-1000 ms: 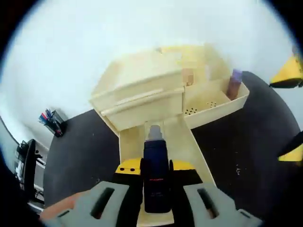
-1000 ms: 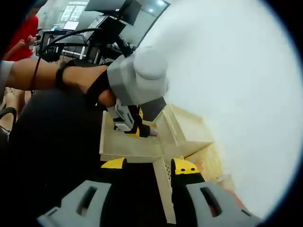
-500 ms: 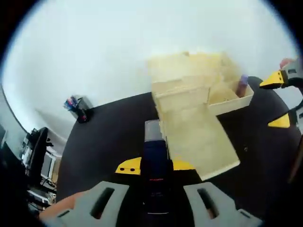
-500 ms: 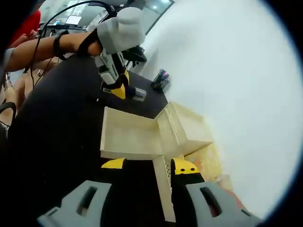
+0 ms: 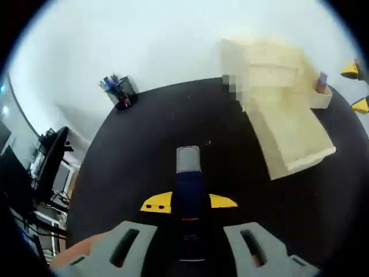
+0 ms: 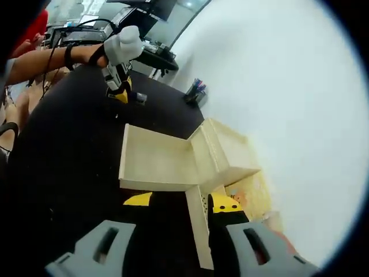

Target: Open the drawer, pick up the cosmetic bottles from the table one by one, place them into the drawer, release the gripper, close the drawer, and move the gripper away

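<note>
Left claw (image 5: 189, 203) is clamped on a bottle (image 5: 188, 199), its length along the jaws; the open drawer (image 5: 294, 138) lies ahead-right, well apart. Right claw (image 6: 176, 203) stands apart at the organizer (image 6: 222, 156), nearer it.

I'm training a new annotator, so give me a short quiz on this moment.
1. True or false: the drawer is open.
2. What does the left gripper hold? A: a pen. B: a bottle. C: nothing.
3. Is the held item over the drawer or over the bare table?
Key: 1 true; 2 B; 3 over the table.
</note>
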{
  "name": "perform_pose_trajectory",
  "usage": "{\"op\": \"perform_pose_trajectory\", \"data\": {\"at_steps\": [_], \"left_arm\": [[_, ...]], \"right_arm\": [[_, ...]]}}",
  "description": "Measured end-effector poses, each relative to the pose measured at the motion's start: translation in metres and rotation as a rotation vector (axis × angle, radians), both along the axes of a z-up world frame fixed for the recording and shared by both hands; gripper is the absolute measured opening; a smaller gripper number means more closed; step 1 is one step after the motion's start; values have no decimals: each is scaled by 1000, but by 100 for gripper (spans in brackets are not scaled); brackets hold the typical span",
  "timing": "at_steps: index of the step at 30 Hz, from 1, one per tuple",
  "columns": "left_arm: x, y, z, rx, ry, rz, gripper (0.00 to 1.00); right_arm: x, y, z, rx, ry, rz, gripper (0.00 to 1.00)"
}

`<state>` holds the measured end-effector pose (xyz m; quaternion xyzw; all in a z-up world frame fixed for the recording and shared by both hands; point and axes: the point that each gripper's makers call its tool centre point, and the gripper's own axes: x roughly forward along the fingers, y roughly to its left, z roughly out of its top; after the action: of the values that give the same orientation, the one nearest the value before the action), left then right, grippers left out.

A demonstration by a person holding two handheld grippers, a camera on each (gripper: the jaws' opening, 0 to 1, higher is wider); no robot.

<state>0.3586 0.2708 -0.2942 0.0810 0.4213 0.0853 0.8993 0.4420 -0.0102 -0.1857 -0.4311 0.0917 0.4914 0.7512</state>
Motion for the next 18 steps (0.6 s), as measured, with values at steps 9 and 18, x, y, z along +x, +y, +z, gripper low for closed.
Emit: {"op": "perform_pose_trajectory", "data": {"at_steps": [9,18], "left_arm": [[-11,13,-27,-14,33,14,17],[-11,11,-31,-21,19,-48,18]], "right_arm": [[0,0,-2,-22,-3,4,32],[0,-5,-4,-36,2,0,32]]}}
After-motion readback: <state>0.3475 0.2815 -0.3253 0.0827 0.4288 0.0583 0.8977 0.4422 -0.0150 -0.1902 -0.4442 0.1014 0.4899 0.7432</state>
